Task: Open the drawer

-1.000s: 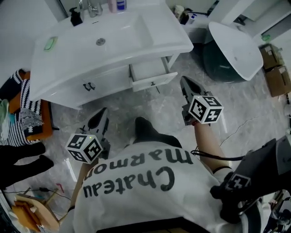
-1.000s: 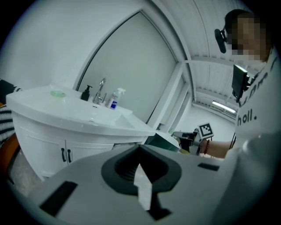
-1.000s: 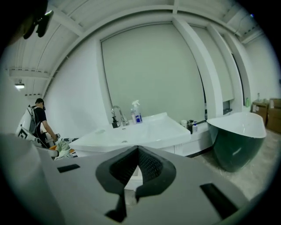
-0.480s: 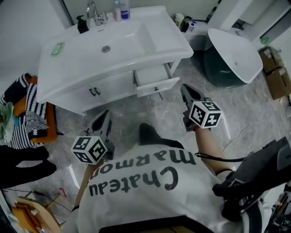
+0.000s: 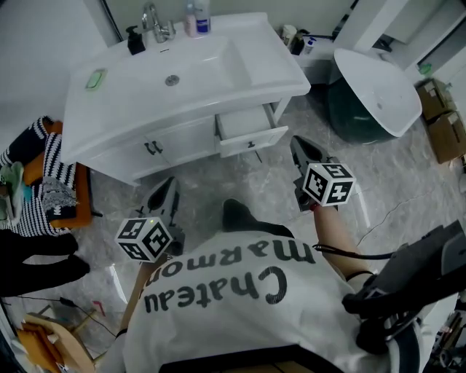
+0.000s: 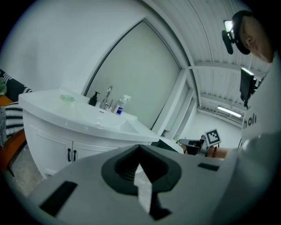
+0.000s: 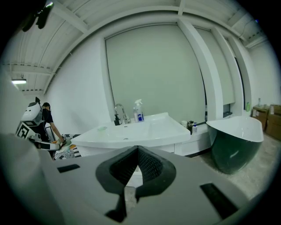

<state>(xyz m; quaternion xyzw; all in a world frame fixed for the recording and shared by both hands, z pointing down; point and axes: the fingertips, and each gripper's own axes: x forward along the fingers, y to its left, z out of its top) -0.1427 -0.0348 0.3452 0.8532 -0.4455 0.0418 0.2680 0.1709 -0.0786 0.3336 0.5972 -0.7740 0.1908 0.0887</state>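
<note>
- Head view: one drawer [image 5: 251, 130] stands pulled out of the white vanity [image 5: 109, 109], under the counter's right end. It sits right of the two doors with their two dark handles [image 5: 153, 148]. The counter edge covers the back of the drawer's inside.
- Two grippers, neither touching the drawer. The left gripper [image 5: 169, 183] is well apart, lower left. The right gripper [image 5: 298, 143] is near the drawer front, to its lower right.
- On the counter: one tap [image 5: 149, 16], one dark pump bottle [image 5: 135, 40], two pale bottles [image 5: 196, 14]. One tub [image 5: 375, 87] stands to the right.
- Left gripper view: the left gripper [image 6: 140, 146] has its jaws closed tip to tip, with nothing between them. Its body hides the drawer. The two door handles [image 6: 70, 154] show, and the tap and bottles are small.
- Right gripper view: the right gripper [image 7: 137, 147] is pressed together and empty. The vanity [image 7: 140, 132] and tub [image 7: 237, 140] are clear. The drawer lies behind the jaws and is hard to make out.
</note>
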